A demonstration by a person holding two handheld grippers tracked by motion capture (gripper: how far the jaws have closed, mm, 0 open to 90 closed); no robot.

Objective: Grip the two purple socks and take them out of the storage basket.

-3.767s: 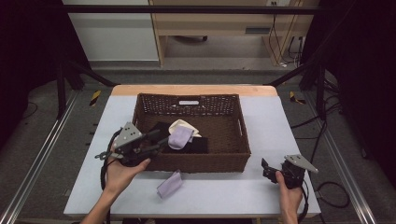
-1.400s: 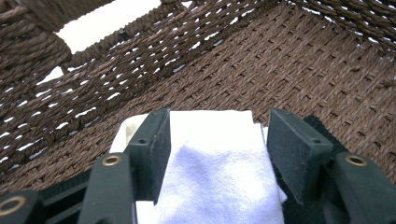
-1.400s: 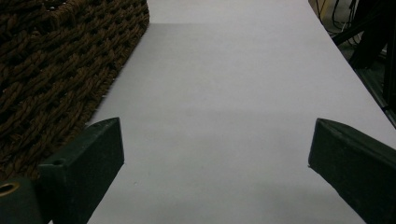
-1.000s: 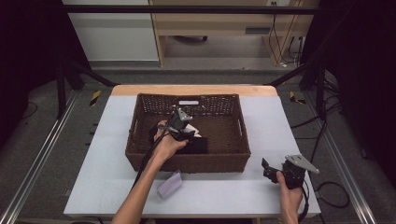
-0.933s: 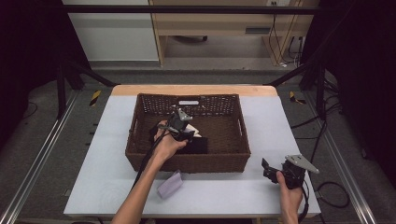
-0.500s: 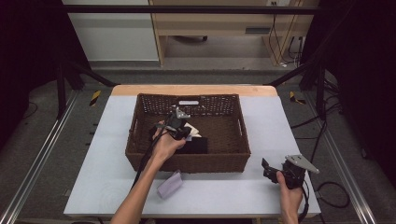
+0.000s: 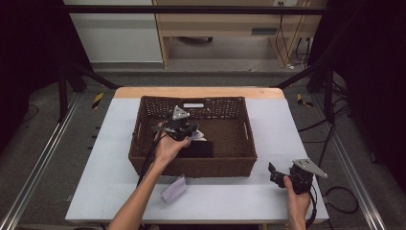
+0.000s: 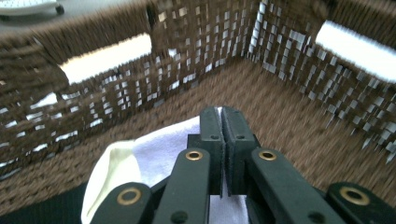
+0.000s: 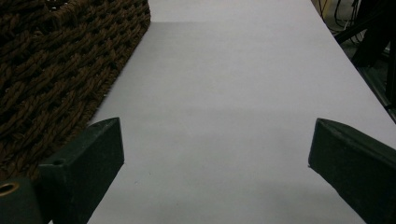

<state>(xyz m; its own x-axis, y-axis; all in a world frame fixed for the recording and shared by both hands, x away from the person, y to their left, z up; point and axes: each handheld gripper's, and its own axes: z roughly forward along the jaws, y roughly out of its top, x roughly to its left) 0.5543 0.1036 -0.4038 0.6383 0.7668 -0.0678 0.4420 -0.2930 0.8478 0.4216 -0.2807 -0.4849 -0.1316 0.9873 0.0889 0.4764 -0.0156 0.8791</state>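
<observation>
Your table (image 7: pixel 110 172) spreads pale and wide under everything; its bare top runs ahead of your right gripper in the right gripper view, with the basket's woven wall at the left edge there. The brown wicker basket (image 7: pixel 239 165) sits at the middle of the table, its long side toward you; in the left gripper view its woven walls and two bright handle slots stand ahead of your jaws. Your left forearm reaches in over the near rim, and your left hand carries the left gripper (image 7: pixel 189 134) inside the basket, toward its left half. A black cloth (image 7: pixel 201 149) lies on the basket floor just beside your hand, toward the middle; a white cloth (image 8: pixel 159 149) lies under the left gripper on the basket floor, with a cream edge at its left. The left gripper's jaws are clenched tight, pad against pad; they have just been closing; the white cloth lies directly beneath them, yet no fold of it shows between the pads, so you cannot tell from these views whether any cloth is pinched. Your right gripper (image 7: pixel 274 171) rests at the table's near right corner, well apart from the basket's right end; its jaws stand wide and released, with nothing between them. A small lilac cloth (image 7: pixel 174 189) lies on the table just outside the basket's near wall, beside your left forearm.
</observation>
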